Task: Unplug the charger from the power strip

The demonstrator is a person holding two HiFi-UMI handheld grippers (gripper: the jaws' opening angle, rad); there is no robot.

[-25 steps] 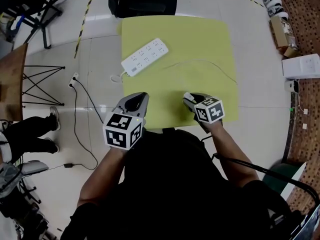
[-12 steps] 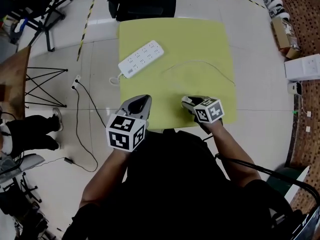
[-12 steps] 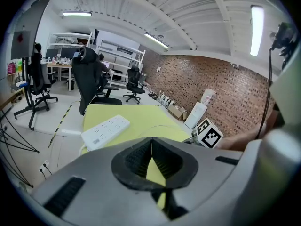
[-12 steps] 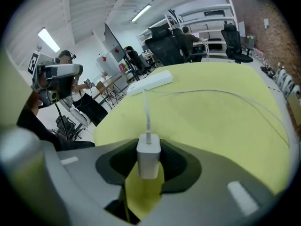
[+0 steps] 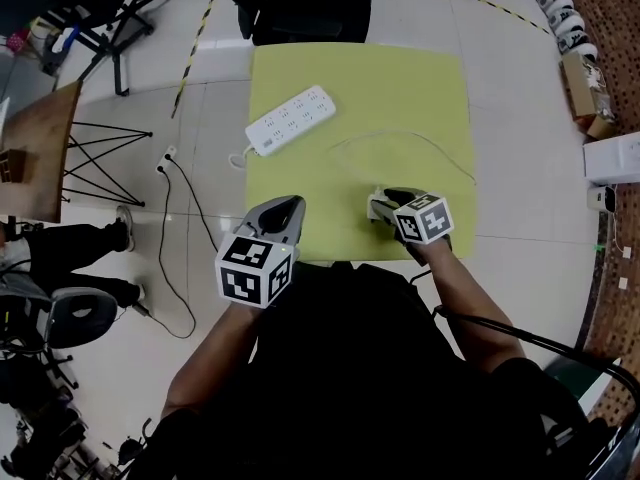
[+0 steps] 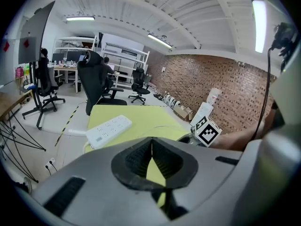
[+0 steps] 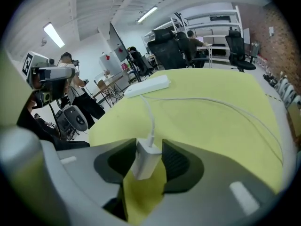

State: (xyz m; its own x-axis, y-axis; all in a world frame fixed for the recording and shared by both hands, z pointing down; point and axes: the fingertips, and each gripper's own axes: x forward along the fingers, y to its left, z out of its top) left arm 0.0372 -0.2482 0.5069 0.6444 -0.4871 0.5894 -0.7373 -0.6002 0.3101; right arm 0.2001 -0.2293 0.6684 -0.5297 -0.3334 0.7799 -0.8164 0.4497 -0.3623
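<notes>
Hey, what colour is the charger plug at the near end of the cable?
White. The charger shows best in the right gripper view.

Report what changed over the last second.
The right gripper has just been opening its jaws, apparently letting go of the white charger, which stands between them on the yellow mat. The left gripper stays shut and empty; the power strip and the cable lie as before.

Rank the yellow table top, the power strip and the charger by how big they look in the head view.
Largest by far: the yellow table top.
Next: the power strip.
Smallest: the charger, though it lies nearest the camera of the three.
</notes>
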